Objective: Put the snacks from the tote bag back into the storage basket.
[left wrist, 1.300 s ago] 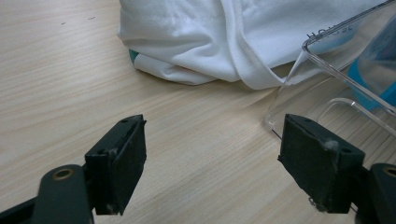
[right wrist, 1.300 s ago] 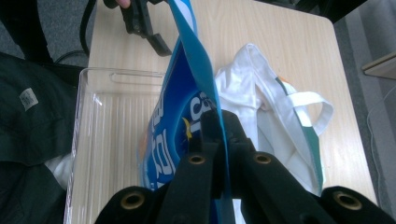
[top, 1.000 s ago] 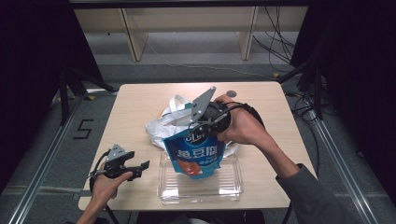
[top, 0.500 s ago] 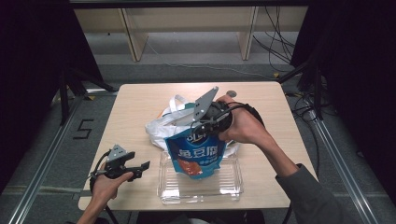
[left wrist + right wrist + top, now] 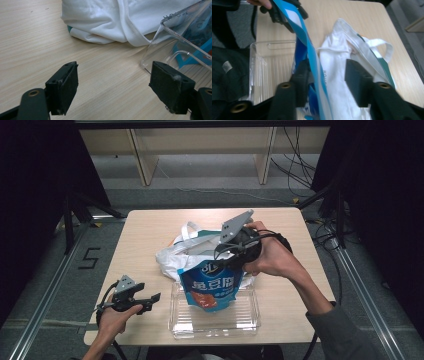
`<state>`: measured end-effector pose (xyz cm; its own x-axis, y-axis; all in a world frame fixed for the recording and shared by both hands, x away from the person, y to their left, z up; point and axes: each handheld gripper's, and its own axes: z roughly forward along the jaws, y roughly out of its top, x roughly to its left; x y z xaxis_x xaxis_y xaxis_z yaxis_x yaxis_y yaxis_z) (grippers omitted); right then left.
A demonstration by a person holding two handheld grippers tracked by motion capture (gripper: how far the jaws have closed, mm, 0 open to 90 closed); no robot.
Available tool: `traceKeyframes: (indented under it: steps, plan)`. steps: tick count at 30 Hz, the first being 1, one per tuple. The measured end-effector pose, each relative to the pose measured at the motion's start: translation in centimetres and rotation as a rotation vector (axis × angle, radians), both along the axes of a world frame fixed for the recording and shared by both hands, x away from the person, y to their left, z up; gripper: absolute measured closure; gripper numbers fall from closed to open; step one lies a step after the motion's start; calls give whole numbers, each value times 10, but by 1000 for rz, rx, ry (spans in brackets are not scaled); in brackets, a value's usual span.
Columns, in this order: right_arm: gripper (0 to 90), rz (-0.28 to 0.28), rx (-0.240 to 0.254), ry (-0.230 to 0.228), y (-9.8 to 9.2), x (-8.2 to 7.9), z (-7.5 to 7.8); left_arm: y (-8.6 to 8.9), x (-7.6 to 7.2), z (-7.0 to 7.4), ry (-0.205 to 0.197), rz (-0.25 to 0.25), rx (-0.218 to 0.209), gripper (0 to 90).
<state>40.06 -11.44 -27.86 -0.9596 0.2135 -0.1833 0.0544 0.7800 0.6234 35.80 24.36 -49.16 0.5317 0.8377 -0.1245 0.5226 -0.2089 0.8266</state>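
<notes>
Left gripper (image 5: 150, 298), low at the lower left of the high view, hangs idle with jaws wide apart over bare table (image 5: 145, 235). Moving right, the white tote bag (image 5: 175, 257) lies mid-frame, and the blue snack pouch (image 5: 210, 287) stands in the clear plastic tray (image 5: 215, 322) just below it. Right gripper (image 5: 325, 72) sits at the pouch's top edge; its jaws have just been opening, the edge between them touching one pad only. The step looks like releasing the pouch into the tray; next the hand should lift clear. Otherwise little differs from a second ago.
</notes>
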Motion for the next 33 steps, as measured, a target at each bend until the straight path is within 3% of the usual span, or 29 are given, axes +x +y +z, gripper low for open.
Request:
traceKeyframes:
  steps: [5,7,10,15,22,33]
  plan:
    - [409,-63,42,-1,-25,-7,-11,0,0,0,0,-3,8,222]
    - [406,-112,58,2,-38,-10,-16,-1,0,0,-5,2,0,222]
    - [411,-109,52,-5,-52,-13,-23,-1,0,-1,-5,-2,-1,222]
    - [390,-184,79,-3,-73,-12,-40,-2,0,0,-4,-5,1,223]
    - [387,-241,108,36,-92,-10,-65,-2,0,-1,-5,-2,-4,222]
    - [362,-308,130,26,-111,0,-84,-2,0,1,-11,-14,10,222]
